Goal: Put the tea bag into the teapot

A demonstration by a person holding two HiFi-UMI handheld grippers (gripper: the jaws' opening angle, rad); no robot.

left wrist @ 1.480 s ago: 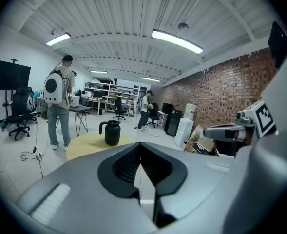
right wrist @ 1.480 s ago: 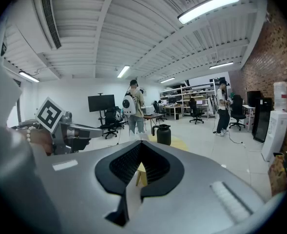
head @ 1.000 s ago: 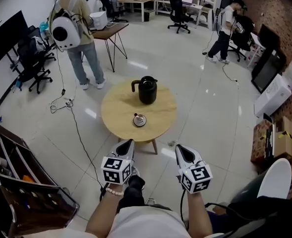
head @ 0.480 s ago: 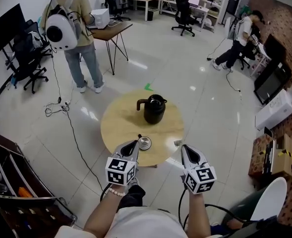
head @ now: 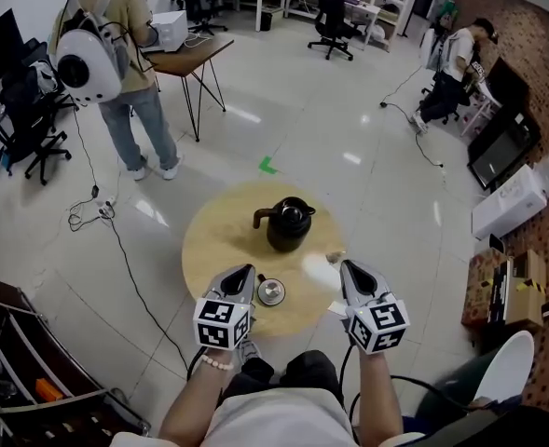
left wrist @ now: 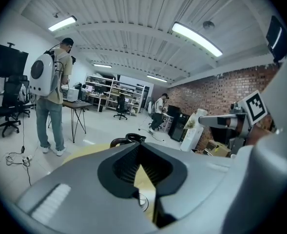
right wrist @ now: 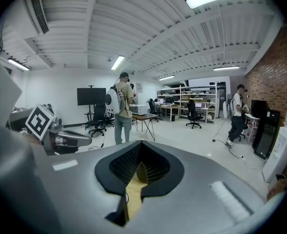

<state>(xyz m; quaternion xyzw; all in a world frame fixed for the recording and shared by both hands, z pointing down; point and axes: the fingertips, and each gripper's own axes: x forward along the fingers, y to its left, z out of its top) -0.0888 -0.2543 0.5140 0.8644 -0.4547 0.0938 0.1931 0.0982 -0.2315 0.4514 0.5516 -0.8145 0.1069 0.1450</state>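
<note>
While both grippers hang over the near rim of the round table (head: 209, 250), neither holds anything.
L gripper (head: 244, 270) & R gripper (head: 349, 266): jaws shut on both, nothing btwn them. They point fwd side by side, apart from each other. Black teapot (head: 286, 223) stands upright approx. mid-table, handle to the left, beyond both gripper tips. Small round metal piece (head: 271, 292) lies on the table just right of L gripper's tip, apart from the teapot. Small pale bit (head: 335, 257) sits at the table's right rim, just ahead of R gripper; poss. the tea bag, too small to tell. Bkgd: person w/ white backpack (head: 106, 63) stands far left beside a desk (head: 185, 54), and a 2nd person (head: 446, 68) is far right.
</note>
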